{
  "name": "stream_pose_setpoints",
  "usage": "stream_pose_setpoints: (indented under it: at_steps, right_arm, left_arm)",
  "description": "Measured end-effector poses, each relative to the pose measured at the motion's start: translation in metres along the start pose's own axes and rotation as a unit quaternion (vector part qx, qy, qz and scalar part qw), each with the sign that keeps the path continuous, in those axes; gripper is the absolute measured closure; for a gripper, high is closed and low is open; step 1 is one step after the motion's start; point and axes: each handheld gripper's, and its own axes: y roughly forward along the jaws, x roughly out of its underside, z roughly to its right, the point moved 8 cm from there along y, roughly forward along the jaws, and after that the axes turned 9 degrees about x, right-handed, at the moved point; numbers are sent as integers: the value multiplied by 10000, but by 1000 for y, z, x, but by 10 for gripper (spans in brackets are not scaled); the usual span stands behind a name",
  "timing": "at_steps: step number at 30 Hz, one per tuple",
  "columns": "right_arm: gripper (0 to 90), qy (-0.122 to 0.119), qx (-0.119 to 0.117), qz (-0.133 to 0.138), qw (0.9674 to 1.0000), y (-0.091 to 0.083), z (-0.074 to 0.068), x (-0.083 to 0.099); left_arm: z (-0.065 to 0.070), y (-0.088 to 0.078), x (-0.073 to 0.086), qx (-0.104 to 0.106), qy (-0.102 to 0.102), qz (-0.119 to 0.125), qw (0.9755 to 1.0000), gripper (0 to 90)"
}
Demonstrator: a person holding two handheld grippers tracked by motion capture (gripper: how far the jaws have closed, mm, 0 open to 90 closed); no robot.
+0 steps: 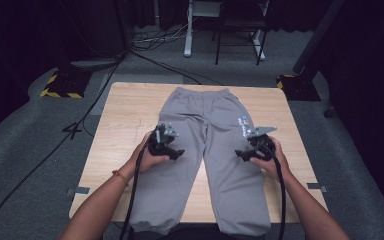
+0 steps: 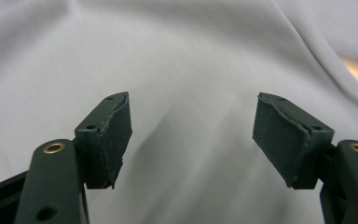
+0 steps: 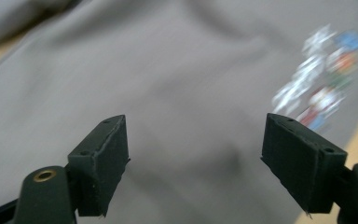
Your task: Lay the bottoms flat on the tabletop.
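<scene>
Wooden tabletop (image 1: 125,115) carries grey trousers (image 1: 215,145) laid flat, waistband far, cuffs at near edge. Left claw (image 1: 176,154) hovers over the left leg, jaws wide, nothing between them. Right claw (image 1: 241,155) hovers over the right leg, jaws wide, empty, near a small colourful print (image 3: 324,79).

- Your left tool (image 1: 179,153): jaws spread wide, nothing between them, gripped in your left hand (image 1: 147,159).
- Your right tool (image 1: 240,155): jaws likewise wide apart, forearms angled inward.
</scene>
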Motion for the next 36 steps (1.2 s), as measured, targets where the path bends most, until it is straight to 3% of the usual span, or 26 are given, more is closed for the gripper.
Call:
stream_pose_setpoints:
  at_steps: [2, 4, 7, 9, 18, 21, 23, 25, 26, 29, 31, 33, 36]
  right_arm:
    - [231, -83, -96, -33, 9999, -8, -14, 13]
    - [210, -152, -160, -159, 9996, -14, -26, 27]
    - [208, -215, -204, -129, 9995, -28, -36, 40]
    - [190, -251, -205, -155, 9994, -39, -40, 50]
    - [177, -438, -172, -218, 9987, -83, -42, 98]
    - [224, -425, -339, -268, 9982, -96, -41, 112]
    - [248, -430, -358, -238, 9982, -104, -39, 120]
    - [257, -328, -229, -168, 9991, -107, -35, 125]
    - [253, -245, -204, -102, 9994, -109, -33, 125]
    - [251, 39, -78, 237, 9997, -113, -20, 115]
    - [234, 236, 98, 409, 9988, -113, -7, 106]
    - [230, 410, 342, 416, 9977, -110, 11, 100]
    - [238, 779, 719, 297, 9939, -99, 39, 102]
  left_arm:
    - [9, -3, 16, -41, 57, -160, 9998, 280]
    - [19, -9, 27, 127, 40, -9, 9999, 279]
    - [28, -18, 41, 121, 117, 57, 9998, 277]
    - [34, -25, 51, 182, 15, 127, 9998, 276]
    - [61, -61, 98, 280, 97, 116, 9995, 275]
    - [69, -71, 110, 271, 91, 42, 9996, 276]
    - [73, -76, 115, 237, 13, -28, 9997, 291]
    - [79, -79, 115, 496, -220, 199, 9983, 290]
    - [79, -80, 114, 505, -273, 303, 9979, 276]
    - [73, -86, 103, 304, -252, 480, 9981, 222]
    - [63, -90, 93, 63, -289, 587, 9978, 211]
    - [48, -93, 86, -196, -225, 606, 9977, 189]
    - [21, -96, 83, -537, -360, 675, 9956, 202]
